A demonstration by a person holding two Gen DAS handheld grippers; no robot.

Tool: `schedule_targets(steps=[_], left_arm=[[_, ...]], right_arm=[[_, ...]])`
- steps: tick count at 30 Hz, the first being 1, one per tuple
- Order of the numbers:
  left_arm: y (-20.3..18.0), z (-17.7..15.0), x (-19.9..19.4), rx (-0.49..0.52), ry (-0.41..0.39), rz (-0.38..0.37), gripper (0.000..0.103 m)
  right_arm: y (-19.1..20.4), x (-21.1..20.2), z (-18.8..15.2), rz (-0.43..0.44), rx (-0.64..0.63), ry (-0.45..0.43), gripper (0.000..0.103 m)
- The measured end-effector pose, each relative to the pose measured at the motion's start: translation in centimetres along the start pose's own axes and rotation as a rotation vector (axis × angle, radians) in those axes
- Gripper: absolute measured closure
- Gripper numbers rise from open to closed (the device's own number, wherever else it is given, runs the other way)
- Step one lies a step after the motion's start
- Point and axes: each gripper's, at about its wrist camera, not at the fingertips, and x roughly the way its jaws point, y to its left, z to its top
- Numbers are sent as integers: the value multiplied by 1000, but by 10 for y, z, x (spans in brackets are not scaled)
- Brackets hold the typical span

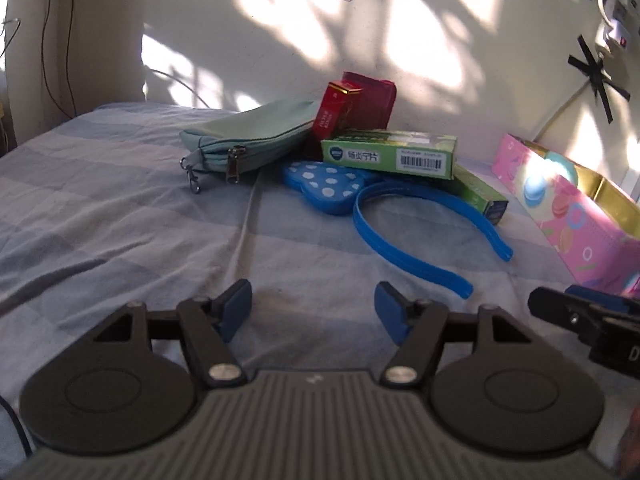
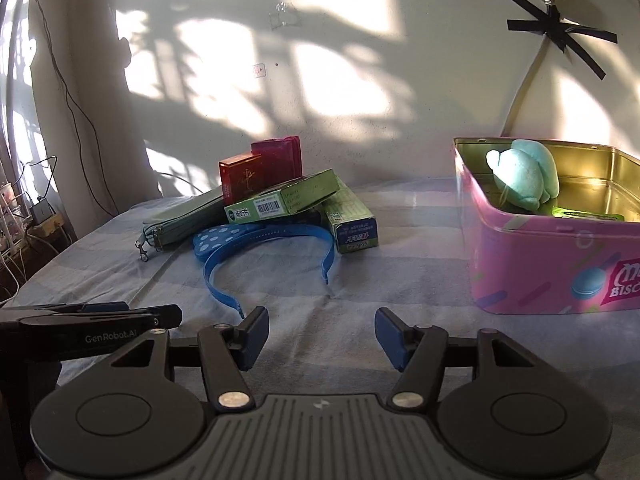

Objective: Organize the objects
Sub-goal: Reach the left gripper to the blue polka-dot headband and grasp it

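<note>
Though hidden from the left view, teal plush point(image 2: 524, 180) inside pink tin point(image 2: 552, 264).

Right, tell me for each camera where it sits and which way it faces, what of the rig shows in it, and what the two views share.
Left wrist: on the left gripper, facing forward and down over the blue striped bedspread at the pile; its open blue-padded fingers show, with the right gripper at the right edge.
Right wrist: on the right gripper, facing likewise, fingers open; the left gripper shows at left.
Shared: blue plastic headband, green barcoded carton, pink biscuit tin.
</note>
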Motion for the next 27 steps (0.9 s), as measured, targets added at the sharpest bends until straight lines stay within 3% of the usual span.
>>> schedule_targets(steps=[3, 6, 9, 10, 11, 14, 19, 22, 25, 27], left_arm=[[4, 0, -1, -31, -8, -11, 34], [4, 0, -1, -34, -11, -20, 35], [6, -1, -1, -48, -15, -29, 35], [9, -1, 0, -53, -17, -33, 35], [9, -1, 0, -56, -18, -35, 34], [16, 0, 1, -79, -23, -47, 34], [23, 0, -7, -116, -36, -50, 34], [13, -3, -25, -59, -19, -62, 34], [-6, -12, -47, 53, -35, -81, 34], [-17, -18, -60, 102, -25, -111, 34]], right_arm=[[8, 19, 13, -9, -41, 12, 47], [12, 44, 28, -71, -79, 25, 51], [7, 75, 36, -114, -95, 82, 78], [5, 79, 37, -113, -93, 80, 92], [4, 80, 37, -106, -87, 85, 98], [-1, 63, 35, -51, -24, 92, 98], [-5, 1, 5, 22, 7, 89, 98], [-7, -47, -27, 6, -12, 75, 96], [-7, -73, -47, 39, -32, 80, 88], [-8, -81, -49, 13, -45, 51, 78]])
